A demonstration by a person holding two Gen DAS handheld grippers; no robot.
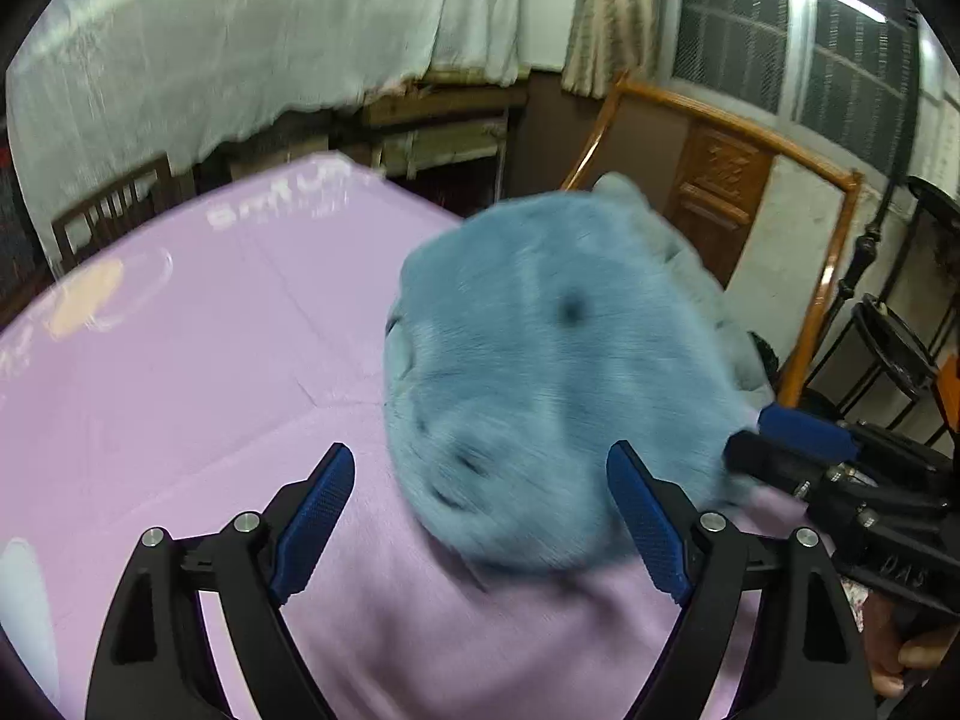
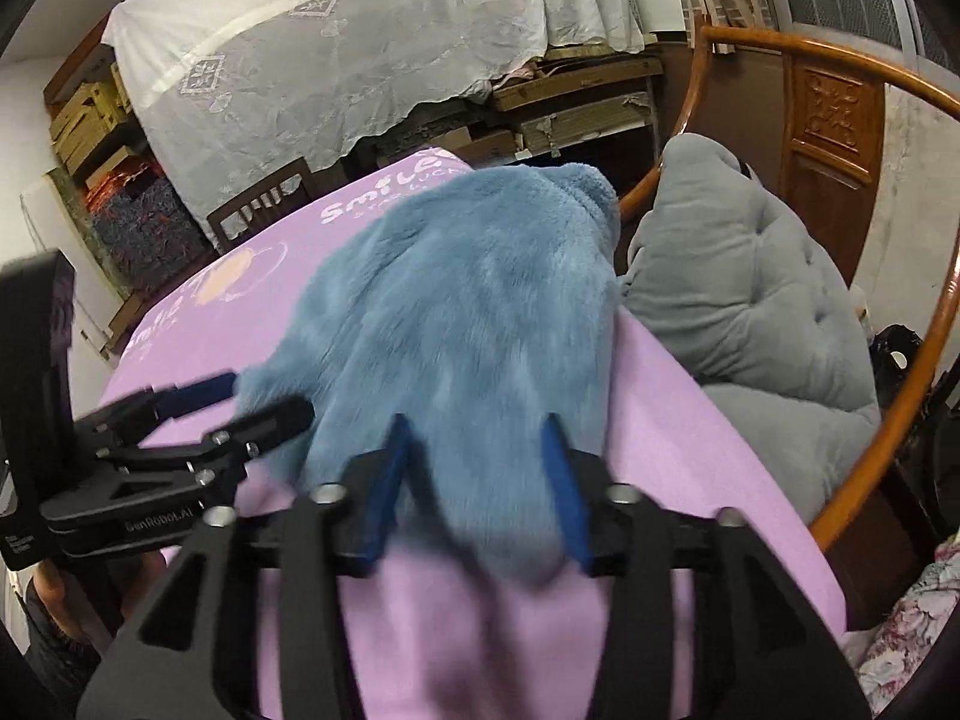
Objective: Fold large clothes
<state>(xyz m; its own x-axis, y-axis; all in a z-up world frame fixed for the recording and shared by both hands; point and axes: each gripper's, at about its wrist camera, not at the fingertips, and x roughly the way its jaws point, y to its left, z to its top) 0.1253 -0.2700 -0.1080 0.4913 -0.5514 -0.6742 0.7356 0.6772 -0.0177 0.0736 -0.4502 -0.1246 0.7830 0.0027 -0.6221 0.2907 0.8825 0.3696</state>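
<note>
A fluffy blue garment (image 1: 558,360) lies bunched on the pink tablecloth (image 1: 210,360); it also shows in the right wrist view (image 2: 462,324). My left gripper (image 1: 480,462) is open, its fingers wide apart just in front of the garment's near edge. My right gripper (image 2: 474,432) is open with its fingers on either side of the garment's near end. The right gripper shows at the garment's right edge in the left wrist view (image 1: 774,438), and the left gripper shows at its left edge in the right wrist view (image 2: 252,402).
A wooden armchair (image 2: 840,120) with a grey cushion (image 2: 750,288) stands right beside the table. A white lace-covered shelf (image 2: 360,48) and a dark chair (image 2: 264,204) are behind the table. The tablecloth (image 2: 690,420) hangs over the near edge.
</note>
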